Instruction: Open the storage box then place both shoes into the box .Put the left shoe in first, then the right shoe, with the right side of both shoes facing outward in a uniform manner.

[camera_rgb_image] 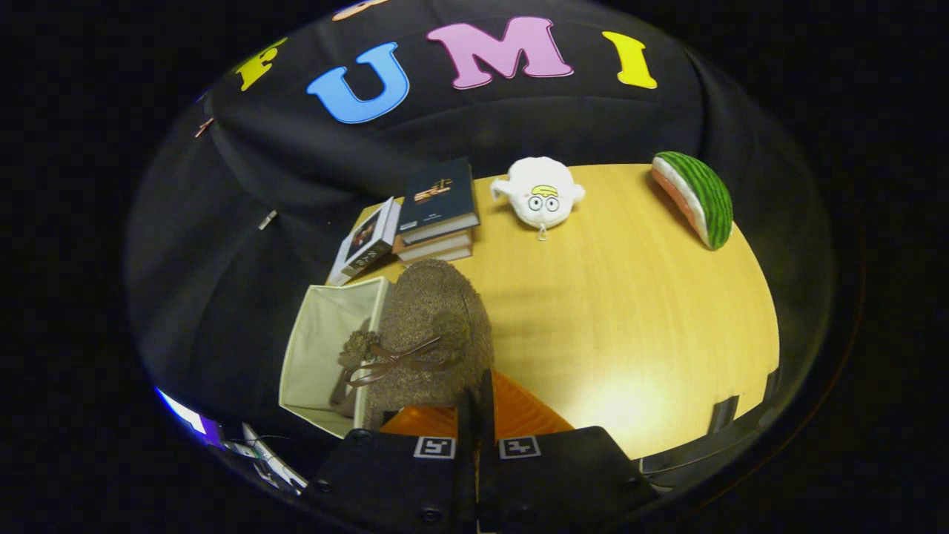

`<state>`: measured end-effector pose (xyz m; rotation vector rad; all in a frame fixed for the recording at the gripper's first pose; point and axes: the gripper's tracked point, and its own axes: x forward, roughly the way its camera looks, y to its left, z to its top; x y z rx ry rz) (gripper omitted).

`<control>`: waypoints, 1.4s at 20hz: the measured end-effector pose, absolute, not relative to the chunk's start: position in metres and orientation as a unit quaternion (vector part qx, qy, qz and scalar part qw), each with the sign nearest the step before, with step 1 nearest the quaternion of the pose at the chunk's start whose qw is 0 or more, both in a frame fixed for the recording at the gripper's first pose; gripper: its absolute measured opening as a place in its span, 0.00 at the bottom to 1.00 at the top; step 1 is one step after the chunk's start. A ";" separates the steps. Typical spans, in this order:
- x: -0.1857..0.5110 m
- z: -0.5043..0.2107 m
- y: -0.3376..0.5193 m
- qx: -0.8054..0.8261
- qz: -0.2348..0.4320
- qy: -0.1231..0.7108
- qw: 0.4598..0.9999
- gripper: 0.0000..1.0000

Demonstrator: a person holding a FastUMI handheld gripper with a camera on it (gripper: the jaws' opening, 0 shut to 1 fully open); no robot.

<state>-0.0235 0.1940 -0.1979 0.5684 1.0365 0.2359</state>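
Note:
My gripper [478, 415] is shut, its two black fingers pinched together on the near edge of a brown fuzzy shoe [434, 319]. The shoe has a brown ribbon bow [393, 362], and its orange sole [523, 414] shows just beside the fingers. I hold the shoe over the right wall of the open cream fabric storage box [319, 348], which stands at the table's left side. The bow and a fuzzy tuft overlap the box's opening. Whether another shoe lies inside the box I cannot tell.
On the wooden table [630, 319] beyond the shoe stands a stack of books [437, 208] with a smaller book [365, 241] leaning against it. A white plush toy [540, 194] and a watermelon-slice cushion [700, 196] lie at the far edge.

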 end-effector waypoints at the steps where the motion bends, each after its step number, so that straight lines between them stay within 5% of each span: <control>1: -0.018 -0.190 0.211 0.275 0.117 0.487 0.821 0.07; 10: 0.005 -0.187 0.339 0.291 0.136 0.515 0.795 0.07; 19: 0.016 -0.236 0.355 0.278 0.094 0.537 0.791 0.07; 28: 0.013 -0.233 0.361 0.258 0.117 0.532 0.798 0.22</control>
